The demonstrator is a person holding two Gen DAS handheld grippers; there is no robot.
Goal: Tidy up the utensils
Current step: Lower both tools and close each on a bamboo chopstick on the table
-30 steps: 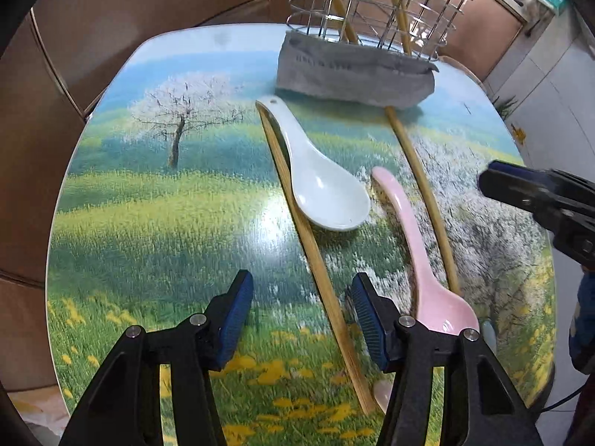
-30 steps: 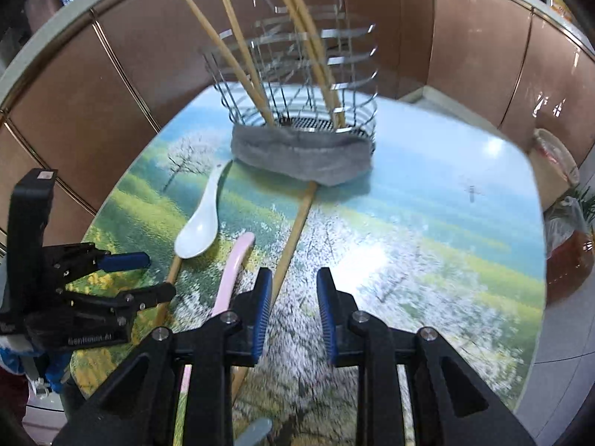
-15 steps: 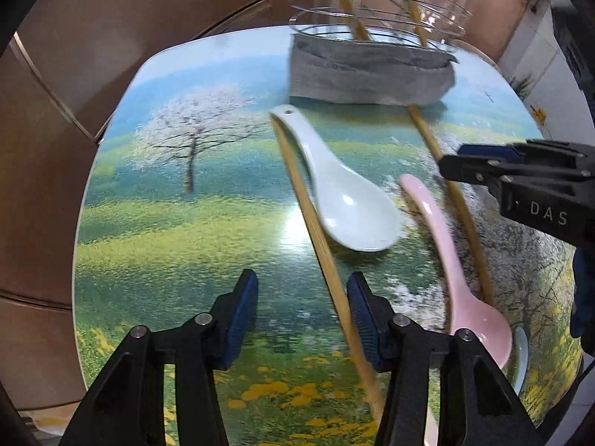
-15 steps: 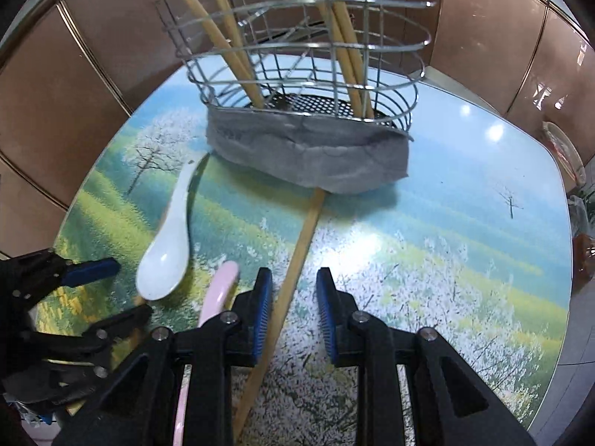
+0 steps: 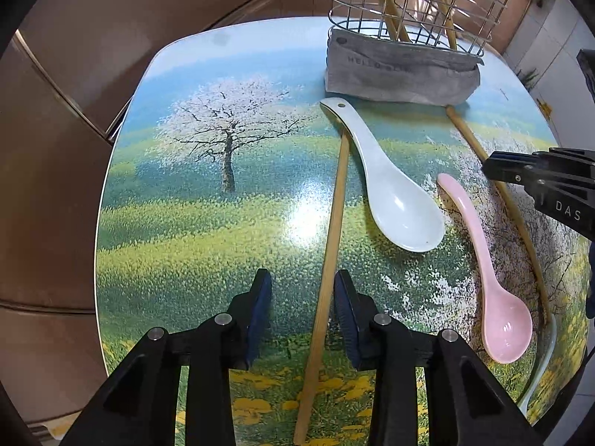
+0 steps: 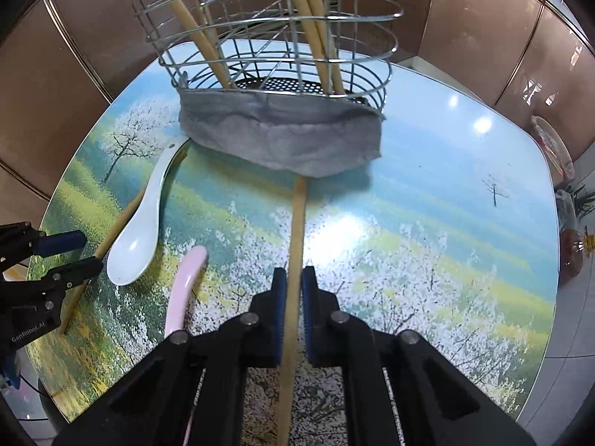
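A bamboo chopstick [image 5: 329, 256] lies on the table between the blue pads of my left gripper [image 5: 303, 297]. Its jaws are closing, with a gap still on the left side. My right gripper [image 6: 293, 293] is shut on a second chopstick [image 6: 297, 223], whose far end runs under the grey cloth [image 6: 282, 133]. A white spoon [image 5: 394, 193] and a pink spoon [image 5: 483, 260] lie between the two chopsticks. The wire basket [image 6: 275, 29] stands behind the cloth and holds several chopsticks upright. The right gripper [image 5: 494, 165] shows at the right edge of the left wrist view.
The table [image 5: 186, 223] has a glossy landscape print and rounded corners. A pale spoon [image 5: 539, 371] lies at its near right edge beside the pink one. Brown panelled walls [image 6: 55, 74] close in behind and left. Tiled floor [image 6: 572, 334] shows to the right.
My left gripper slid over so the chopstick now lies between its jaws, which have narrowed. My right gripper came lower and nearer the basket, then shut on the other chopstick.
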